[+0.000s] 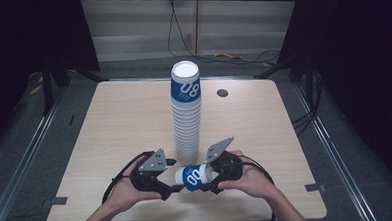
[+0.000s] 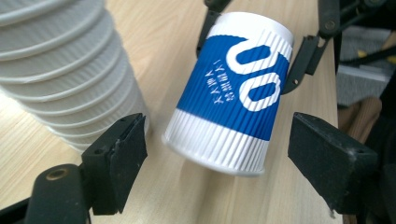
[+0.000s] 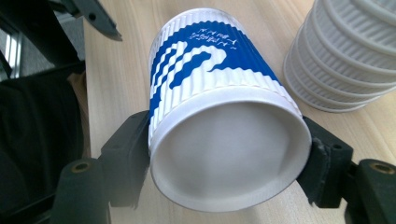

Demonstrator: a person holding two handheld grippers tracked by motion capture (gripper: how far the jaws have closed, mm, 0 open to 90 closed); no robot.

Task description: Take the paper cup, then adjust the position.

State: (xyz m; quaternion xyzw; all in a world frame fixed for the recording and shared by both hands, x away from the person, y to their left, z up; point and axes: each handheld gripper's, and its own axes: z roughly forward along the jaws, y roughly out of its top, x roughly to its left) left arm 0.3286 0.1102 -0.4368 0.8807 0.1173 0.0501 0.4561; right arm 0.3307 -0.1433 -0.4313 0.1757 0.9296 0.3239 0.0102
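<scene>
Cup (image 3: 219, 121): ribbed matt paper, blue print. Stack (image 1: 186, 116): same ribbed paper. Desk (image 1: 119, 119): smooth pale wood-grain. Tongs (image 2: 224, 154): matt black plastic.

Ribbed white cup (image 1: 192, 177) with blue band, black tongs (image 1: 212, 182), pale wood table (image 1: 124, 118)

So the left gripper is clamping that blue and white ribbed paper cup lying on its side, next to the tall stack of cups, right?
Not quite: the right gripper clamps the blue and white ribbed paper cup, as the right gripper view shows. The left gripper stands open around it, jaws clear. The cup does lie sideways beside the tall stack of white paper cups.
</scene>
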